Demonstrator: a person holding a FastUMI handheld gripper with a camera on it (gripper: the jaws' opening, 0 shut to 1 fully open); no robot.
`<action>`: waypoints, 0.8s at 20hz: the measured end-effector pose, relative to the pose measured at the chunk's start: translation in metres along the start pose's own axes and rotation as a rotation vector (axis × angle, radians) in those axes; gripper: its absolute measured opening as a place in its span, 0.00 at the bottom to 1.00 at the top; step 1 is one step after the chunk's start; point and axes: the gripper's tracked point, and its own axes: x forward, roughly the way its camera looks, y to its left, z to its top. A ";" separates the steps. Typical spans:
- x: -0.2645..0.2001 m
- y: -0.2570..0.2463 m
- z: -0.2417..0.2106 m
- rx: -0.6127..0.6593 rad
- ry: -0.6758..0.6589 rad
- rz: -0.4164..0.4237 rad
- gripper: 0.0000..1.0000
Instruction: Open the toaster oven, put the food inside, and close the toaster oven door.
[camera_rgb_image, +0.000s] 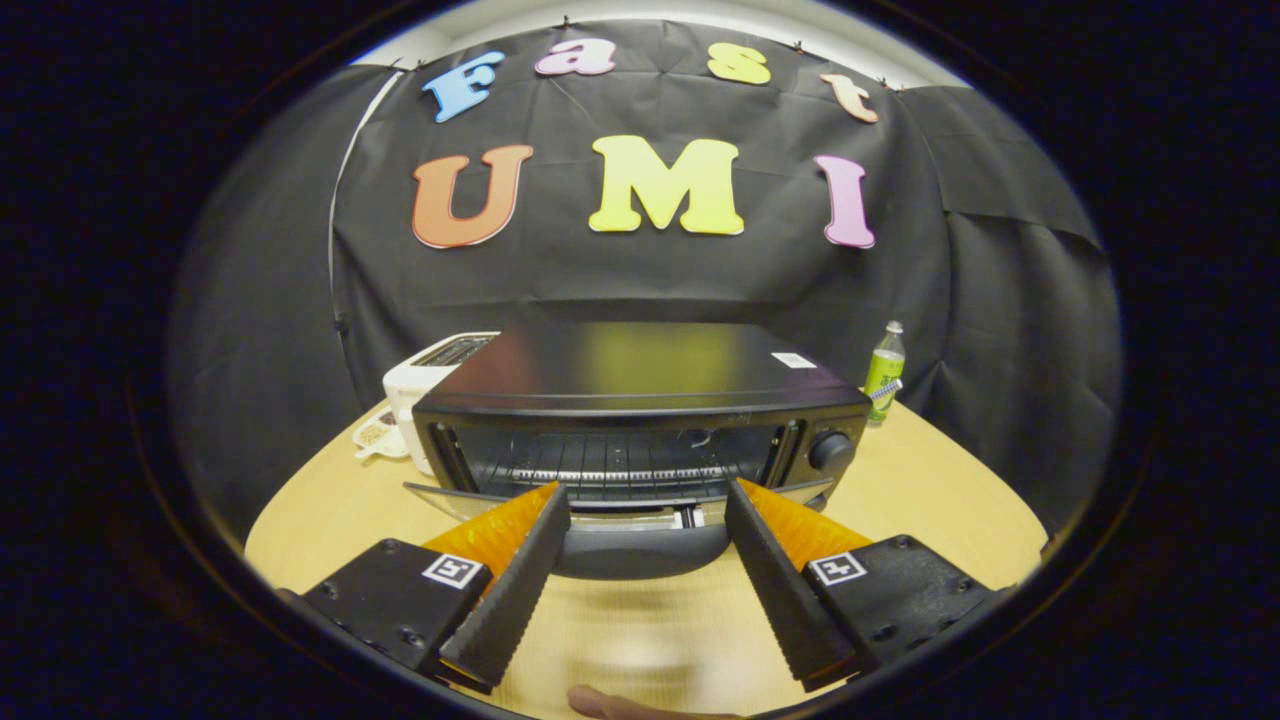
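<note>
gripper view, looking along the two fingers toward a toaster oven (640, 400) on a light wooden table (920, 480). the gripper (648, 500) is spread wide, with nothing held between its fingers (515, 580); the tabletop shows through the gap between them. each finger base carries a small square black-and-white marker (455, 570).

the toaster oven stands just ahead of the fingertips, square to the view. its door (640, 520) is swung down to a near-flat position, the glass pane reaching toward the gripper and the dark curved handle (640, 552) lying between the two fingertips. the cavity is open to view, and a wire rack (620, 465) runs across it. no food can be made out on the rack. a round knob (830, 450) sits on the right side of the oven front. a small white label (793, 360) lies on the flat black top.

behind the oven's left corner stands a white pop-up toaster (420, 385), partly hidden by the oven. beside that toaster, on the table, lies a small pale dish (378, 435) whose contents are too small to identify. to the right of the oven, near the table's far edge, a green bottle (884, 372) stands upright. part of a finger or hand (615, 705) shows at the near edge of the table, below the gripper.
</note>
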 end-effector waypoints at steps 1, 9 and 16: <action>-0.005 0.000 -0.005 -0.009 -0.006 -0.001 1.00; -0.028 -0.005 -0.054 -0.088 -0.050 0.004 1.00; -0.028 -0.006 -0.110 -0.038 0.009 0.047 1.00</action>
